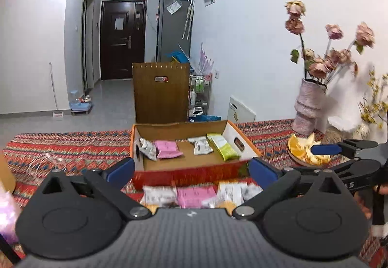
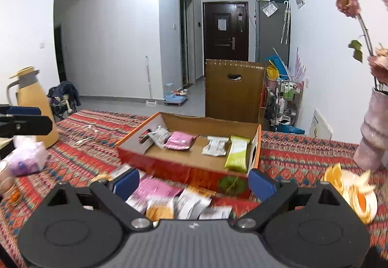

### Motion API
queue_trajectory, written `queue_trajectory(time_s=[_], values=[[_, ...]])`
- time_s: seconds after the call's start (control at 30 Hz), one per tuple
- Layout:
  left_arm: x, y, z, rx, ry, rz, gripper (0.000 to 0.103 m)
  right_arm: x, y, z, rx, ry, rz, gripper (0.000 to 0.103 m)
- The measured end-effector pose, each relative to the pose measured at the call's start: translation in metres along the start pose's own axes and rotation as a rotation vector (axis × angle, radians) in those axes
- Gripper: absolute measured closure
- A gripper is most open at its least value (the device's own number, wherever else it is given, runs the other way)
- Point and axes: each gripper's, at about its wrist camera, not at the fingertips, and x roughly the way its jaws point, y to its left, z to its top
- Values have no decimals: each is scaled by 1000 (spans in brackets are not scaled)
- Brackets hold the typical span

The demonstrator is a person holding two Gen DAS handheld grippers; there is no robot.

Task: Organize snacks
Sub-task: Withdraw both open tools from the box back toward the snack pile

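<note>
We see the cardboard box (image 1: 194, 146) mid-table holding four snack packets (image 1: 167, 149), more loose ones (image 2: 169, 200) nearer. Both the left gripper (image 1: 191, 171) and right gripper (image 2: 194, 183) gape empty. Only the right view shows the yellow jug (image 2: 31, 103) far left.

Counter cloth (image 1: 72, 146) was red/orange/blue zigzag weave. Box (image 1: 189, 174) was orange outside with a red patterned front, plain brown inside. Inside: 1 pink packet (image 1: 167, 149), 1 lime-green packet (image 1: 224, 146), 2 white/grey printed ones. Tongs: black arms, blue pads (image 1: 122, 168). Vase (image 1: 306, 108) was pale pink, jug (image 2: 31, 103) was tan.
</note>
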Motion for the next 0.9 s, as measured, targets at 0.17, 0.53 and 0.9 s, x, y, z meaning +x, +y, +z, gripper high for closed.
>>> queue_trajectory(time_s=[0.17, 0.53, 0.9], values=[[-46, -15, -46, -10, -29, 5, 0, -45, 13, -47, 11, -25, -3, 6], [-90, -30, -146, -27, 58, 40, 0, -100, 47, -149, 52, -7, -39, 1], [-94, -29, -196, -66, 170, 68, 0, -116, 65, -214, 42, 73, -126, 1]])
